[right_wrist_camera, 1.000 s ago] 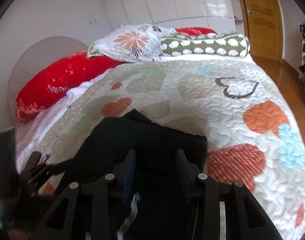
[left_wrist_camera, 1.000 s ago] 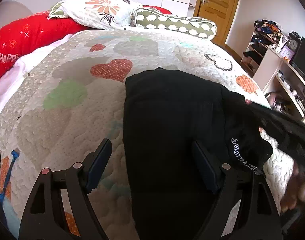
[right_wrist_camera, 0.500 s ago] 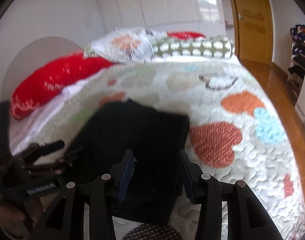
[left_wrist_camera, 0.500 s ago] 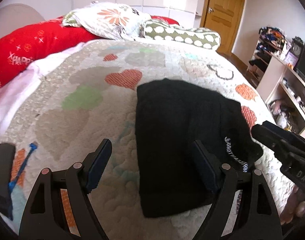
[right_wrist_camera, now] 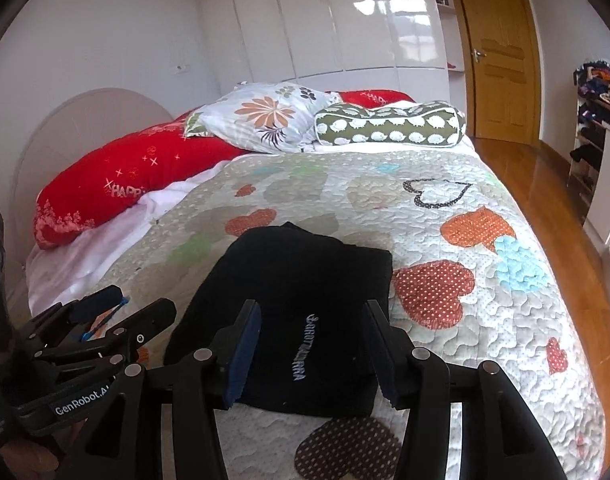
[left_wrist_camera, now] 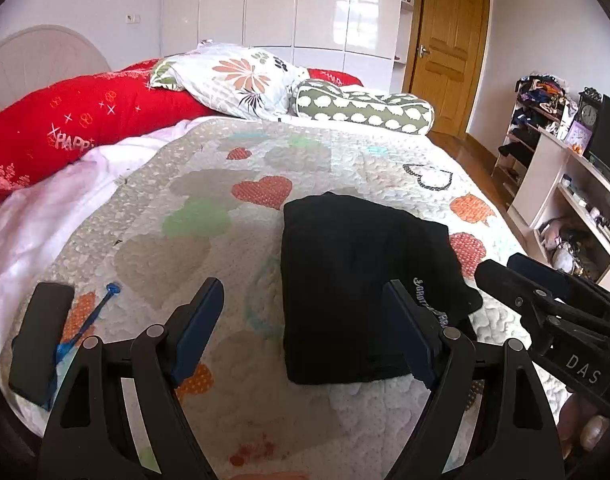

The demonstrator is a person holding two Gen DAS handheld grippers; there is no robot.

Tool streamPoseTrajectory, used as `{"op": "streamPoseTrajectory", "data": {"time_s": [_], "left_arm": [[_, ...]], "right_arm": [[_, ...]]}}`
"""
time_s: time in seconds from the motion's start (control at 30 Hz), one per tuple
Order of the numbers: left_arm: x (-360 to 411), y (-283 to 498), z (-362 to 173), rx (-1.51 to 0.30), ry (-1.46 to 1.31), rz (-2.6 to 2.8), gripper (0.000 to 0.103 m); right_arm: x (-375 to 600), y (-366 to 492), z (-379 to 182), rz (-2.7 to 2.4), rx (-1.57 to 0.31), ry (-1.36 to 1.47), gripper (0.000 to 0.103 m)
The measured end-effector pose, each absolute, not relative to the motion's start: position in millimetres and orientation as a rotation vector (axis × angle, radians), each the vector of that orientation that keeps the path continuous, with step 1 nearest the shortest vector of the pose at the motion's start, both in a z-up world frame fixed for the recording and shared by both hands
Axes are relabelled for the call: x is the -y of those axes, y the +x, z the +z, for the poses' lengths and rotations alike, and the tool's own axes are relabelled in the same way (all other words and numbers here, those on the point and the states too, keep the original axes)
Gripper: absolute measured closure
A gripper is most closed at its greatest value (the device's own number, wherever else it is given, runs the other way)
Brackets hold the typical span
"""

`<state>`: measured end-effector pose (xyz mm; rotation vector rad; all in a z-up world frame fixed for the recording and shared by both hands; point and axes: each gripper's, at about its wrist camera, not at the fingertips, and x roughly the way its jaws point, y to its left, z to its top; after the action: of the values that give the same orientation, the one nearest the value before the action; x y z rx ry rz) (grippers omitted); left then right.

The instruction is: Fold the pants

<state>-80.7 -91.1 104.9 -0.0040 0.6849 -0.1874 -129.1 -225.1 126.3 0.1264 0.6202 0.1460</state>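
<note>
We find open quilt (left_wrist_camera: 153,240) left of the folded pants (left_wrist_camera: 357,280); a black slab (left_wrist_camera: 39,340) and blue stick (left_wrist_camera: 91,316) obstruct the near-left corner.

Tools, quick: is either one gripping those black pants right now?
Left tool: open, holding nothing.
Right tool: open, jaws just been opening, clear of the pants.

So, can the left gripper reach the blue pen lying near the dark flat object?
Probably yes. The left gripper is open and empty, and the blue pen lies uncovered on the quilt, with nothing between.
</note>
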Motion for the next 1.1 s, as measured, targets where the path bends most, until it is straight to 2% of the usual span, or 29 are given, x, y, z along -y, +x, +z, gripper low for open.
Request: {"op": "streamPoseTrajectory", "data": {"time_s": [1.1], "left_arm": [[93.9, -123.3, 121.4, -0.642, 0.018, -0.187, 0.020]], "right_arm": [[230.2, -168.4, 139.0, 0.132, -0.602, 0.140, 0.052]]}}
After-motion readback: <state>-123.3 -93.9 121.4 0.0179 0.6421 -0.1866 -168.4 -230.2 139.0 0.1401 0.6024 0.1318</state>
